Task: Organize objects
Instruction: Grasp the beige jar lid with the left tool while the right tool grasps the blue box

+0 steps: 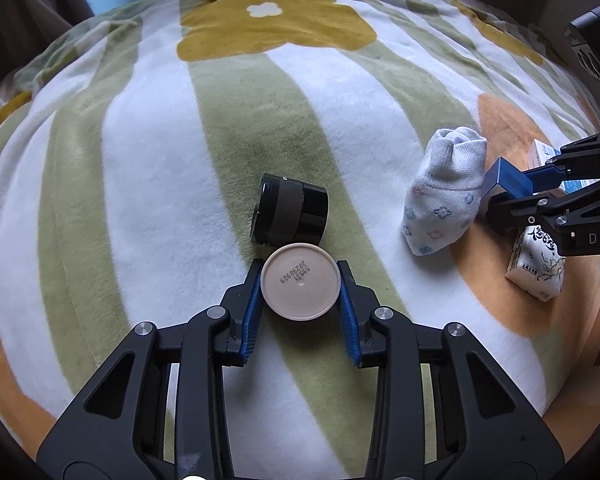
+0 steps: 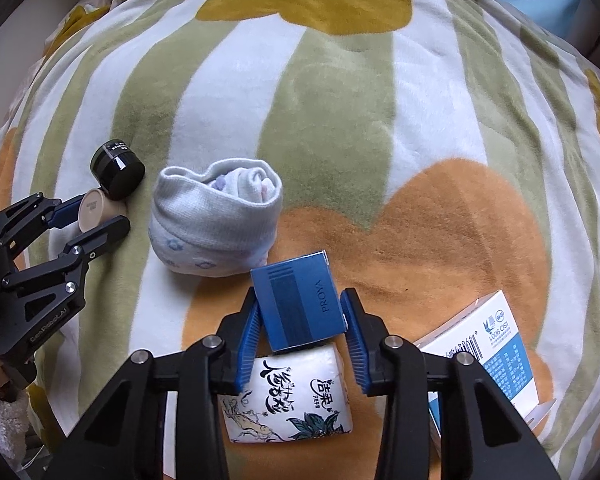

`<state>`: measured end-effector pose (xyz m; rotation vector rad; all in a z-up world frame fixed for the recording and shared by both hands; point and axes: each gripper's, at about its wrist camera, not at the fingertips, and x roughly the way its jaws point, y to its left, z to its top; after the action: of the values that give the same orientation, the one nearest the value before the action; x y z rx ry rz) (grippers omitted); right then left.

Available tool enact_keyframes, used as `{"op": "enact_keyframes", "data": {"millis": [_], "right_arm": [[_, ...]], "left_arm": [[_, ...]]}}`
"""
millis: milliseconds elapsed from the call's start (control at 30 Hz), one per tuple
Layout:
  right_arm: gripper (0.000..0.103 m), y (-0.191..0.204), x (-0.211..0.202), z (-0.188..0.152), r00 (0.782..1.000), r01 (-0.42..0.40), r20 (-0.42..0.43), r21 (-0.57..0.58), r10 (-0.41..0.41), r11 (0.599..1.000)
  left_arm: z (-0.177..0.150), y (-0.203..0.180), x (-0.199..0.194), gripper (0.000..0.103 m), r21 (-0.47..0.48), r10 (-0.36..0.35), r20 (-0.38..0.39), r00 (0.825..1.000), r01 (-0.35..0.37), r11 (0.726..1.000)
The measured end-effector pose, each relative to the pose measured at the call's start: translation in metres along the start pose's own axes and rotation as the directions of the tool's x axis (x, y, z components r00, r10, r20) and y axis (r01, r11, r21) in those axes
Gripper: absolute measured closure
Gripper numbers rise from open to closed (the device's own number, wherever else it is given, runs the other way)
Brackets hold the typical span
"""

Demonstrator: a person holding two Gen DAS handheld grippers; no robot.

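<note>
My left gripper [image 1: 300,269] is shut on a round beige jar [image 1: 300,286] that rests on the blanket, a printed date code on its flat end. In the right wrist view the left gripper [image 2: 98,212] holds the beige jar [image 2: 94,208] from the left. A black jar [image 1: 290,212] lies on its side just beyond the beige one, touching it. My right gripper [image 2: 300,298] is shut on a dark blue box [image 2: 298,300] marked PROYA. From the left wrist view the right gripper [image 1: 512,190] grips that blue box [image 1: 508,180] beside a rolled sock bundle [image 1: 446,196].
A striped fleece blanket [image 1: 260,120] with flower shapes covers the whole surface. A printed tissue pack [image 2: 288,396] lies under the right gripper, and a white-and-blue carton [image 2: 488,352] sits to its right. The sock bundle [image 2: 216,220] lies between both grippers. A fuzzy sleeve [image 2: 0,412] shows at lower left.
</note>
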<state>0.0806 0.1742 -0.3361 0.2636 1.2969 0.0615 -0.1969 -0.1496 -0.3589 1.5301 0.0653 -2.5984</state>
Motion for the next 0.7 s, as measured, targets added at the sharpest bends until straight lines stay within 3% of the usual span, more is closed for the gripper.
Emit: {"op": "enact_keyframes", "data": {"millis": [367,567,700], "right_arm": [[0.067,-0.001,-0.023,0.001,0.999,0.015,0.053,-0.012,-0.014,1.0],[0.067,-0.006,-0.047,-0.006,0.996,0.01,0.085,-0.011,-0.009,1.0],[0.067,0.012,-0.065,-0.003,0.994,0.0,0.112,-0.01,0.001,1.0]], "left_arm": [[-0.001,-0.002,-0.025,0.072,-0.032,0.005,0.018,1.0,-0.005,0.999],[0.001,-0.009,-0.054,0.072,-0.042,0.01,0.039,0.999,-0.009,0.999],[0.002,-0.018,-0.081,0.072,-0.044,0.024,0.057,0.998,-0.021,0.999]]}}
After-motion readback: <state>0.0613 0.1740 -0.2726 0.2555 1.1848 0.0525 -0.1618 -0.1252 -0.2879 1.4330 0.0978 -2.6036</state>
